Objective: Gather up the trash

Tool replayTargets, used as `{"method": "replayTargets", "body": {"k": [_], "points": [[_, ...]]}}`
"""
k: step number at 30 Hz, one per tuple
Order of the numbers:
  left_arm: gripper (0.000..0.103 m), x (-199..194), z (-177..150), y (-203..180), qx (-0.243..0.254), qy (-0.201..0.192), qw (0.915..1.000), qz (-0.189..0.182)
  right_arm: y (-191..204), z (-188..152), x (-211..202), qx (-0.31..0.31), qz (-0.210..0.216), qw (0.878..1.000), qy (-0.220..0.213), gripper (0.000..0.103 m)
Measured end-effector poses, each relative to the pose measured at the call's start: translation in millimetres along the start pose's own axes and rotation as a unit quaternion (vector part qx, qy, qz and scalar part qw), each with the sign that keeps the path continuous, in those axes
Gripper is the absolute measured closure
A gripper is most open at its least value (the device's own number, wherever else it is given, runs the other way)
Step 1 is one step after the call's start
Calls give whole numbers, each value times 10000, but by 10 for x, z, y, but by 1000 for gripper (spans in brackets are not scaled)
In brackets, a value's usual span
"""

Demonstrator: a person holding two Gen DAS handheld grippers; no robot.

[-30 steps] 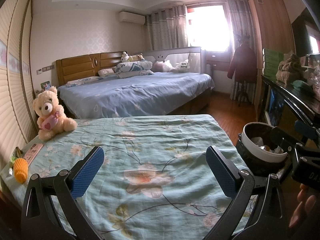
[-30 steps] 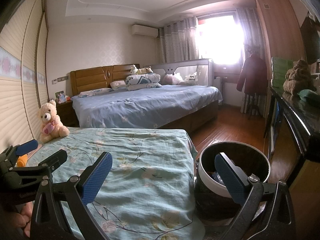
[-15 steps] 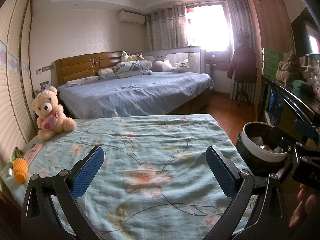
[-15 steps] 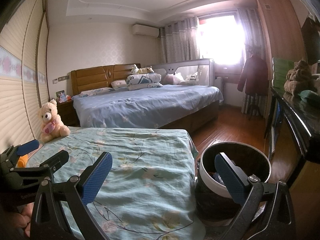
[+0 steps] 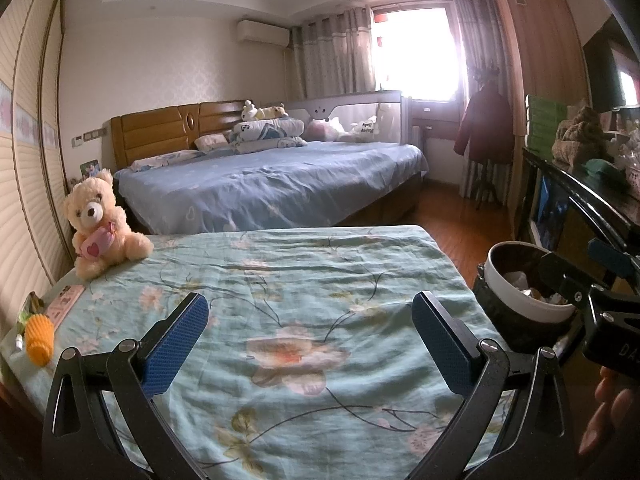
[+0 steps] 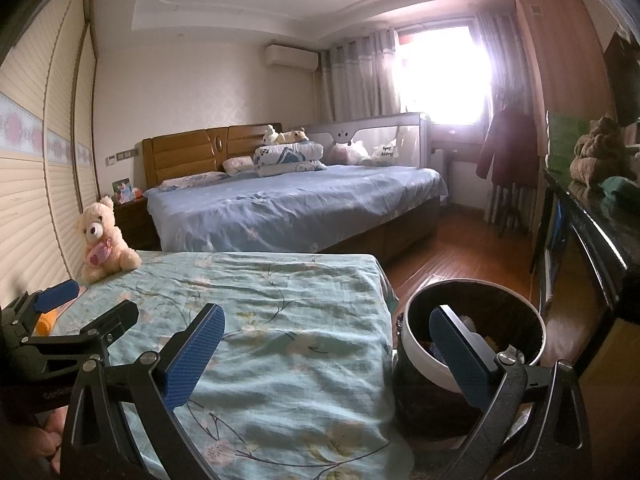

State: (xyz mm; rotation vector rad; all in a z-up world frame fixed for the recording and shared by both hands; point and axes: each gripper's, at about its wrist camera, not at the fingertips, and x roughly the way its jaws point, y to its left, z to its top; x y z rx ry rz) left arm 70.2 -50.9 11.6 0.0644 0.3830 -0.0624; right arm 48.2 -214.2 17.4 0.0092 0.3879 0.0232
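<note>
- The round black trash bin with a white rim (image 6: 420,360) stands on the floor just beside the right edge of the near bed; crumpled paper scraps (image 5: 520,280) lie inside it.
- The right gripper (image 6: 324,354) hangs with its jaws wide apart and nothing between them: its right blue pad (image 6: 460,360) shows over the bin's mouth, its left pad over the bed's edge.
- The left gripper (image 5: 308,344) hovers over the middle of the near bed, its jaws also spread wide and empty.
- The near bed carries a pale green sheet printed with flowers (image 5: 300,280), wrinkled across its surface.
- At the sheet's left edge lie a yellow ribbed corn-shaped toy (image 5: 38,336), a small green wrapper (image 5: 30,306) just beyond it, and a flat pink card (image 5: 66,300) beside them.
- A cream plush teddy bear holding a pink heart (image 5: 98,224) sits upright at the far left corner of the sheet.
- Beyond it stands a large bed with a blue cover and a brown wooden headboard (image 5: 280,180), with pillows and soft toys piled at its head.
- A dark wooden counter (image 6: 600,232) runs along the right wall, beyond the bin.
</note>
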Motion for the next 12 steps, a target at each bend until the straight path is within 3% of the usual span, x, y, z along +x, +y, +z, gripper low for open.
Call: {"method": "replayTargets", "body": {"k": [12], "points": [[0,84,-100,16,-21,127,9999,-50,0,-21,83,44,50,9998,178,0]]}}
